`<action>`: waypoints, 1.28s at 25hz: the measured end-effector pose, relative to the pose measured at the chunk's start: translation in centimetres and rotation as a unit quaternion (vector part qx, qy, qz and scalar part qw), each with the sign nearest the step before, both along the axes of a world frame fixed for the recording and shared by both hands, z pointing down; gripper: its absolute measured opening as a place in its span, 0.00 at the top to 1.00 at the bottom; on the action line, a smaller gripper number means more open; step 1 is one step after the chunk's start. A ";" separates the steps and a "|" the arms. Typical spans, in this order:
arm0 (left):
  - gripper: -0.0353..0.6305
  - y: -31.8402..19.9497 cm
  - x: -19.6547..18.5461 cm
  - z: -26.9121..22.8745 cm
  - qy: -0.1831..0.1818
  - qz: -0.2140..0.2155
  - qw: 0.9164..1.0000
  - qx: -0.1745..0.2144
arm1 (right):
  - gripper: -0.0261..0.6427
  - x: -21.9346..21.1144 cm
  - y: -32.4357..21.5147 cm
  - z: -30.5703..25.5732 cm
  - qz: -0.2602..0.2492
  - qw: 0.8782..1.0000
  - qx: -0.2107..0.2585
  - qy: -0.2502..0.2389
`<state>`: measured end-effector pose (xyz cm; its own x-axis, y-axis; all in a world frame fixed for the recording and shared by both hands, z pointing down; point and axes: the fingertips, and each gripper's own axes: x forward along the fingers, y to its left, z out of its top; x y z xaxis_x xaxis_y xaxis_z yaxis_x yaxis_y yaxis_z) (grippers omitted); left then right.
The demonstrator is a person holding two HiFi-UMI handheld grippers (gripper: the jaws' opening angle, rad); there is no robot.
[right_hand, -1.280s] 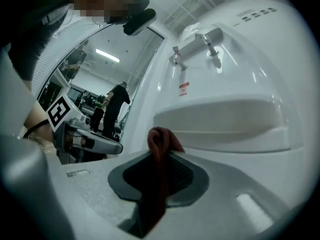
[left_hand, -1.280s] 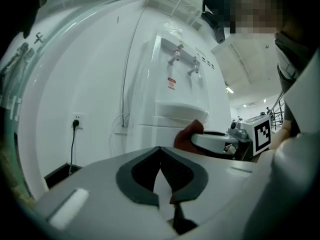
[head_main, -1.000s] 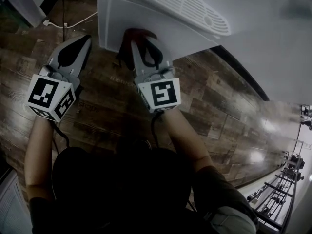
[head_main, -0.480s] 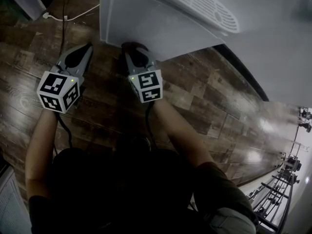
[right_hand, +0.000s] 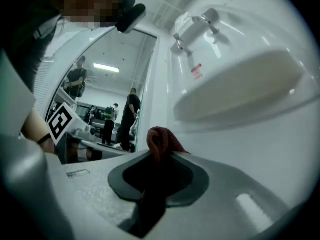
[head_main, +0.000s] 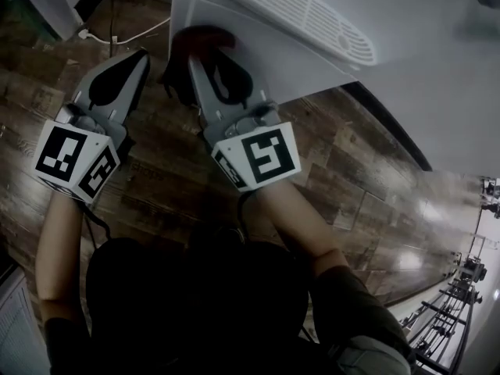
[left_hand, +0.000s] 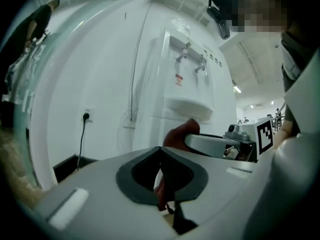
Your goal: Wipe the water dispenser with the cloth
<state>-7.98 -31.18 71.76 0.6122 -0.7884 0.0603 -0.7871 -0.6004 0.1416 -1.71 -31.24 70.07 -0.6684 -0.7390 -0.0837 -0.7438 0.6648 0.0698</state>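
Note:
The white water dispenser [head_main: 273, 61] stands in front of me, its drip tray grille [head_main: 301, 12] at the top of the head view. My right gripper [head_main: 205, 53] is shut on a dark red cloth [head_main: 195, 36] and holds it against the front panel below the tray. In the right gripper view the cloth [right_hand: 159, 136] bunches up between the jaws, under the drip tray [right_hand: 240, 89] and taps [right_hand: 192, 29]. My left gripper [head_main: 139, 53] hovers to the left of the cloth, shut and holding nothing. From the left gripper view, the cloth [left_hand: 181, 133] shows beyond the jaws.
Dark wood floor [head_main: 336, 170] runs under and to the right of the dispenser. A white cable [head_main: 117, 33] lies on the floor at its left. A black cord hangs from a wall outlet [left_hand: 86, 116]. People [right_hand: 132, 119] stand far off in the background.
My right gripper slid the cloth down the front panel, then back up and a little to the left. The left gripper stayed shut beside it.

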 end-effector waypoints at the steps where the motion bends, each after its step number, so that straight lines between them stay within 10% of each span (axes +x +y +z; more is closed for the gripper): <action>1: 0.92 0.0 -0.1 -1.7 0.007 -0.002 1.000 0.012 | 0.89 -0.7 0.1 -2.0 -0.007 1.000 0.015 -0.010; 8: 0.92 -0.4 0.0 -5.0 0.024 -0.017 0.999 0.036 | 0.89 -2.5 -2.9 -4.6 0.011 1.000 0.001 -0.026; 18: 0.92 -0.1 -1.4 7.7 -0.003 -0.024 0.996 -0.089 | 0.89 -0.5 -3.2 11.4 0.048 0.989 -0.126 0.062; 32: 0.92 0.4 -2.0 14.1 -0.016 -0.022 0.991 -0.128 | 0.89 -2.2 -2.1 24.0 0.002 0.953 -0.271 0.139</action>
<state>-9.96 -30.80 85.85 0.5718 -0.7708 0.2811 -0.8185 -0.5122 0.2603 -3.91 -33.30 94.05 -0.6066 -0.6259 0.4902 -0.7488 0.6569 -0.0880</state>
